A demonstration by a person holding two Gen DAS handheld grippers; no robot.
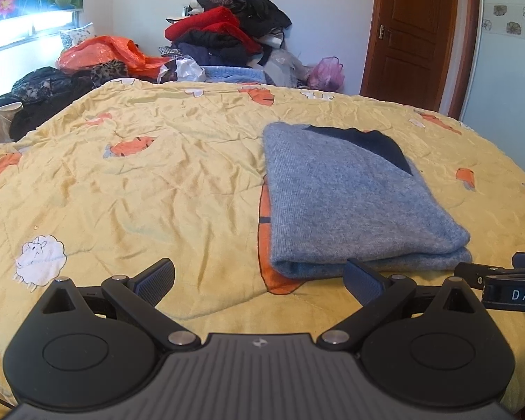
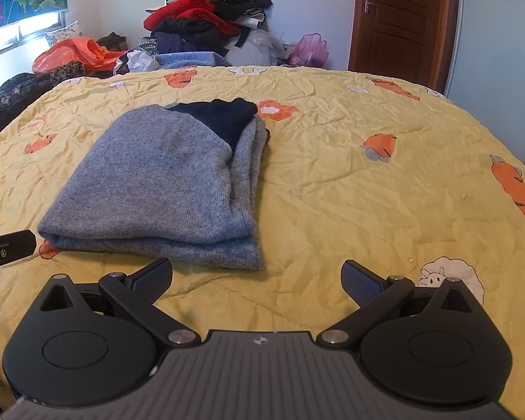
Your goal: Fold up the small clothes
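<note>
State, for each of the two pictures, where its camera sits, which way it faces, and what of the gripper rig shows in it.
Left wrist: sits on the left gripper, faces across the bed; the sweater lies right of centre; its own open fingers show, the other gripper at the right edge.
Right wrist: sits on the right gripper, faces likewise; sweater left of centre; open fingers show.
Shared: sweater, bed, clothes pile, door.

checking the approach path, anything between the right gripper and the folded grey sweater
Nothing: in the right wrist view only bare yellow quilt lies between the open right gripper and the near edge of the grey sweater.
</note>
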